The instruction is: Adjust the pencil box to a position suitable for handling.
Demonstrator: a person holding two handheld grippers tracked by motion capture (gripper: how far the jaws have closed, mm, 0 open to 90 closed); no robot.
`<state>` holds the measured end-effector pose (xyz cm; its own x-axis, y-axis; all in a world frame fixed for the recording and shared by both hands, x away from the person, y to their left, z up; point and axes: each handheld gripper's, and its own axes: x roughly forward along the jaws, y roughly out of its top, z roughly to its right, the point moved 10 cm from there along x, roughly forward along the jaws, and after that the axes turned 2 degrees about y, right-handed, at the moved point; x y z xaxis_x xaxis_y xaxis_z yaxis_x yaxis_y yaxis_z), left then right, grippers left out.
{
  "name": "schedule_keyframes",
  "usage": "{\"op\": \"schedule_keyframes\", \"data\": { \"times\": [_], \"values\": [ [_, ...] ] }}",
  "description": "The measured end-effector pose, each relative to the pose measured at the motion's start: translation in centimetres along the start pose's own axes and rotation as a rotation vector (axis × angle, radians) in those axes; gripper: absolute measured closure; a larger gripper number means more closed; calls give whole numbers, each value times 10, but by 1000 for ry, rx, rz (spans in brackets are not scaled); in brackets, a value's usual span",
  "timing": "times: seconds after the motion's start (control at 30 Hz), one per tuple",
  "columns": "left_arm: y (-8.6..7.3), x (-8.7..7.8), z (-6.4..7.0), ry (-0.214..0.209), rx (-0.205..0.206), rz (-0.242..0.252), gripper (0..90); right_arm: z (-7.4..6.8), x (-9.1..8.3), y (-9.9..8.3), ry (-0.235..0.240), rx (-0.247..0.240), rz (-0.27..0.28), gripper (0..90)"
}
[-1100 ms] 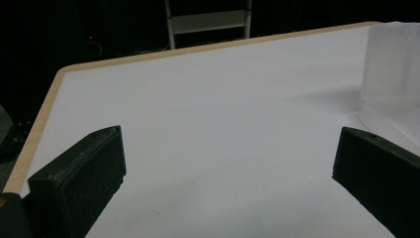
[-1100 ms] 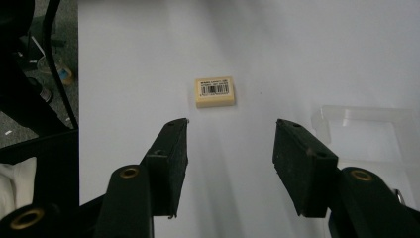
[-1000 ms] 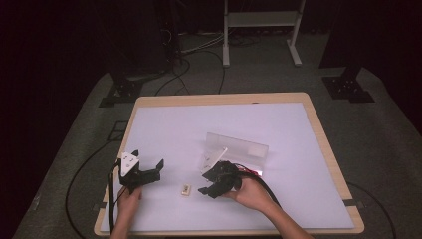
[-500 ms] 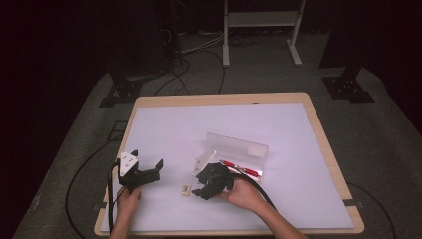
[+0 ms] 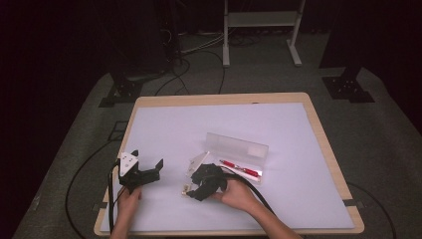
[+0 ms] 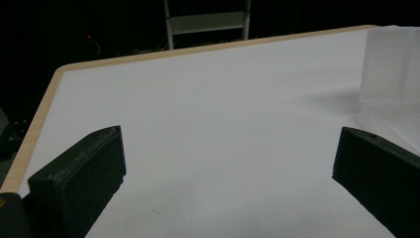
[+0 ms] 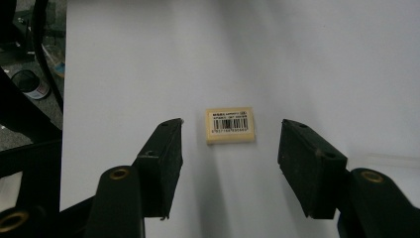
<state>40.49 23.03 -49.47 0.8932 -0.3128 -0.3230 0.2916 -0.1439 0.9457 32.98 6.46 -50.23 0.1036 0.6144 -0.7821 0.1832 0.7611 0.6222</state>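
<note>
Cream eraser (image 7: pixel 231 126), one, between gripper (image 7: pixel 230 148) jaws

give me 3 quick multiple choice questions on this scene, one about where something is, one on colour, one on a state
1. The eraser lies
A. ahead of the right gripper, between the lines of its jaws
B. inside the clear case
C. on the floor

2. The pen is
A. blue
B. red
C. green

3. The left gripper is
A. shut on the pen
B. open, holding nothing
C. shut on the eraser

A: the right gripper view shows it there on the table.
B: its red body shows in the high view.
B: its jaws stand wide apart over bare table.
</note>
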Motion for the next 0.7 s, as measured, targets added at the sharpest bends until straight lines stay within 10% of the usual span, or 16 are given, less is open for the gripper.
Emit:
{"op": "schedule_keyframes", "data": {
  "times": [0.7],
  "values": [
    [0,0,0,-5,-5,2,0,1,23,1,9,-1,-25,413]
  ]
}}
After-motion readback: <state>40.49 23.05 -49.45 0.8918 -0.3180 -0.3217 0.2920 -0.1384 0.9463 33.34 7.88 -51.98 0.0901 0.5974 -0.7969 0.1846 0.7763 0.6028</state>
